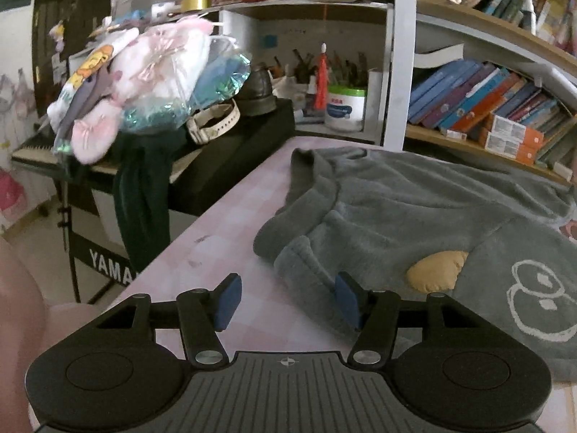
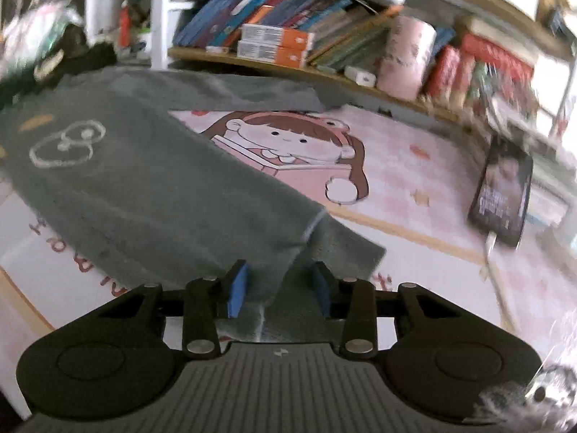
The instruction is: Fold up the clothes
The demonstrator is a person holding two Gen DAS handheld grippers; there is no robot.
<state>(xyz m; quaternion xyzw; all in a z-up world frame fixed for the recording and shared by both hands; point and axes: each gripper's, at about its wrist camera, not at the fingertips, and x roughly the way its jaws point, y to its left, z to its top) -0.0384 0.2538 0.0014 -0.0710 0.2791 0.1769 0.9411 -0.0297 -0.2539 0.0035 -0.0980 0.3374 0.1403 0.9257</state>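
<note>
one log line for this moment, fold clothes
left tongs: open, beside cuff | right tongs: around hem, grip unclear | grey fleece garment: partly folded on pink mat

One grey garment lay on one pink mat. Two grippers, left and right, each showed two blue pads. Two orange boxes sat stacked on the shelf. One dark book leaned at the mat's edge. One keyboard stood beside the table. One white jar. Shelf books too many and too blurred to count.
</note>
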